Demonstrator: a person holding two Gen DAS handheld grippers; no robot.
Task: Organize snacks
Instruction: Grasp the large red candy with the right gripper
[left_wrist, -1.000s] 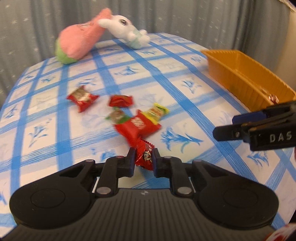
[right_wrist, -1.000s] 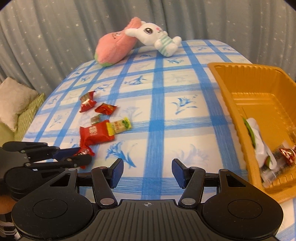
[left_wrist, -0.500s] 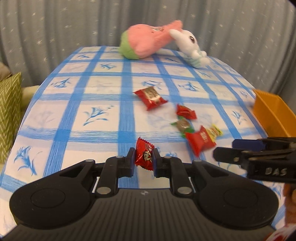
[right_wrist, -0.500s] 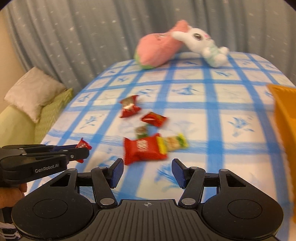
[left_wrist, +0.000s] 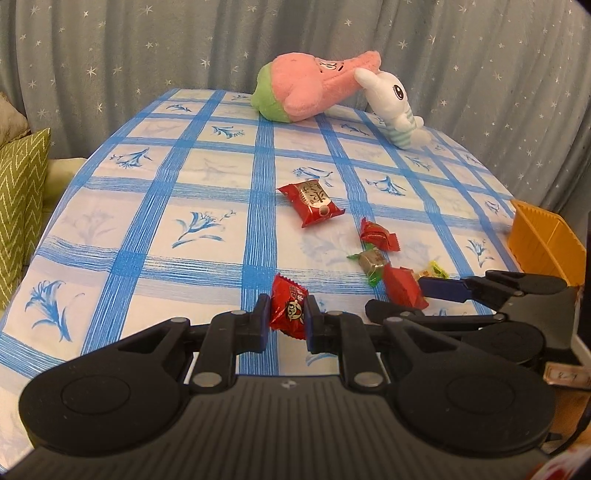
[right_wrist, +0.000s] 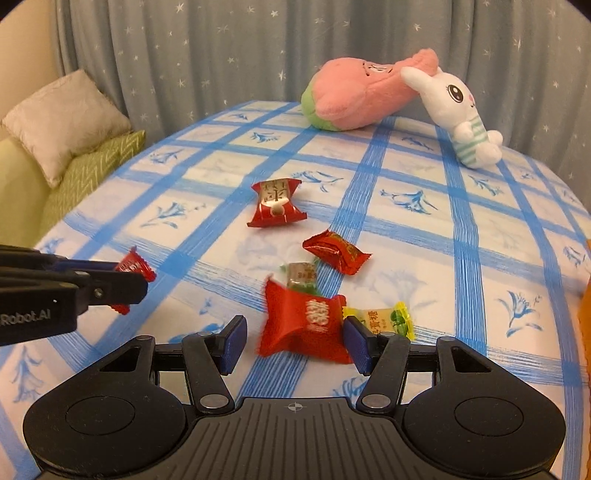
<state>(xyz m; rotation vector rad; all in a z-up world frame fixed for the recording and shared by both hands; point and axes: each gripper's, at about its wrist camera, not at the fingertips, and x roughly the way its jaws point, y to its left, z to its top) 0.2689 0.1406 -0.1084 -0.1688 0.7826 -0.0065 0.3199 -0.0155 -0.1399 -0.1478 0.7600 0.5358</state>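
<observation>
Snack packet (left_wrist: 288, 312) pinched in left claw (left_wrist: 286, 317); right claw (right_wrist: 293, 341) spread around red pouch (right_wrist: 306, 321).

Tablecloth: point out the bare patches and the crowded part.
Bare: the tablecloth between its cushion-side edge and the red gold-label packet, and the stretch between the snacks and the plush toys. Crowded: the snack cluster beside the orange tray, where the right gripper straddles the big red packet.
</observation>
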